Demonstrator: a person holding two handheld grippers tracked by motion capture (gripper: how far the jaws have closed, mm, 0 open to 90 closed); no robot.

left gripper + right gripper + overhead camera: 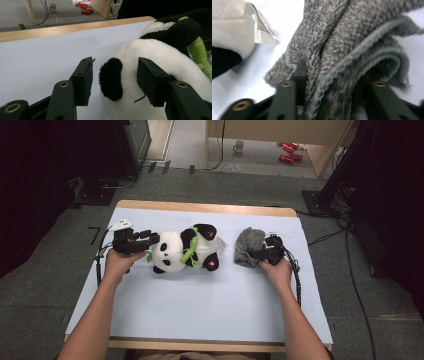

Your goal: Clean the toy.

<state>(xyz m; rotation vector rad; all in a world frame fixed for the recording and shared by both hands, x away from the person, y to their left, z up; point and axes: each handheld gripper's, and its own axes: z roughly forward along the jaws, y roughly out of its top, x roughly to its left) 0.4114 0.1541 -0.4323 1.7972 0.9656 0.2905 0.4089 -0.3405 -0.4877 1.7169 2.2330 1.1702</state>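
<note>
left gripper [113,75] jaws wide around the toy panda's [186,249] ear; right of the panda, right gripper [329,77] jaws bunched into the grey cloth [352,42].

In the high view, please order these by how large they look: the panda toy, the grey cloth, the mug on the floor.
1. panda toy
2. grey cloth
3. mug, smallest, though it stands farther from the camera.
</note>
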